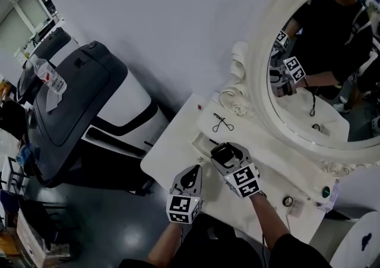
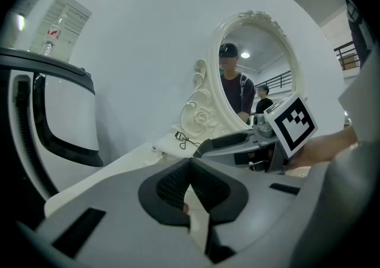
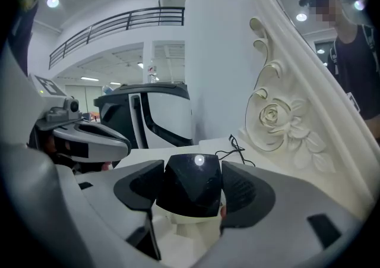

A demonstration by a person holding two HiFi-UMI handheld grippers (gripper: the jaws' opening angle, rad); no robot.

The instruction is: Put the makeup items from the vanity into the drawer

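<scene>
A jar with a faceted black lid and a white base (image 3: 193, 186) sits between the pads of my right gripper (image 3: 193, 196), which is shut on it. In the head view this gripper (image 1: 224, 155) holds the jar (image 1: 223, 153) just over the white vanity top (image 1: 172, 148), beside a small rectangular recess (image 1: 203, 139). My left gripper (image 1: 193, 173) hovers close at its left, near the front edge; its pads (image 2: 172, 186) meet at the tips with nothing clearly between them. A black eyelash curler (image 1: 222, 123) lies farther back by the mirror's carved base.
The oval mirror in its ornate white frame (image 1: 261, 53) stands at the back right. A small red item (image 1: 199, 106) lies at the far corner. A round ring-like item (image 1: 288, 201), a packet (image 1: 297, 206) and a green-capped thing (image 1: 325, 191) lie right. A large black-and-white machine (image 1: 77, 100) stands left.
</scene>
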